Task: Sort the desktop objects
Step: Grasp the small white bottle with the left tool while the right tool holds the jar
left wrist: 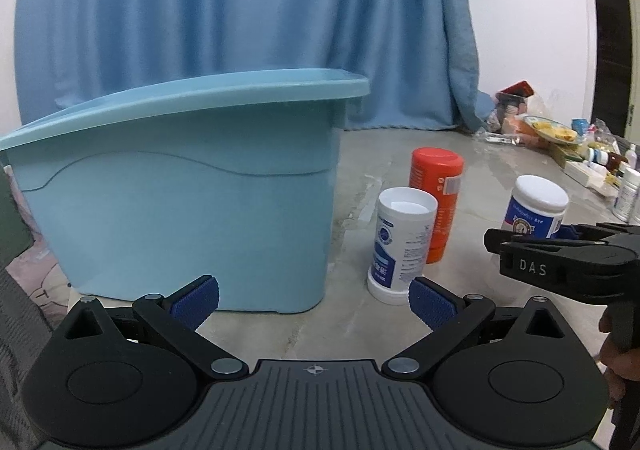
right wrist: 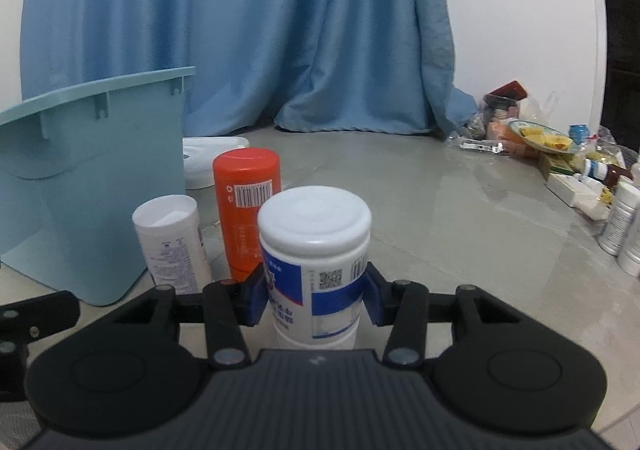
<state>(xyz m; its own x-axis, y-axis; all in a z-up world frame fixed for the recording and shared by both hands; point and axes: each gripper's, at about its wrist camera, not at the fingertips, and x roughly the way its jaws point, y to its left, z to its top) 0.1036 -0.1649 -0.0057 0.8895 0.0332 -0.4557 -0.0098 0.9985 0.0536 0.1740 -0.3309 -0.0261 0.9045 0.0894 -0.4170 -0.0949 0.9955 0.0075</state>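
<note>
My right gripper [right wrist: 316, 296] is shut on a white bottle with a blue label and white cap [right wrist: 314, 250], which stands upright on the grey floor. The same bottle shows in the left wrist view [left wrist: 538, 206] with the right gripper [left wrist: 560, 250] around it. Left of it stand an orange bottle [right wrist: 246, 206] and a slim white bottle [right wrist: 172, 238]. In the left wrist view the orange bottle [left wrist: 436, 198] is behind the slim white bottle [left wrist: 400, 242]. My left gripper [left wrist: 314, 300] is open and empty, in front of a light blue bin [left wrist: 180, 210].
The blue bin [right wrist: 80, 178] stands at the left with a white lid-like object [right wrist: 208, 158] behind it. A blue curtain [right wrist: 240, 30] hangs at the back. A pile of packets, small bottles and boxes [right wrist: 560, 154] lies along the right.
</note>
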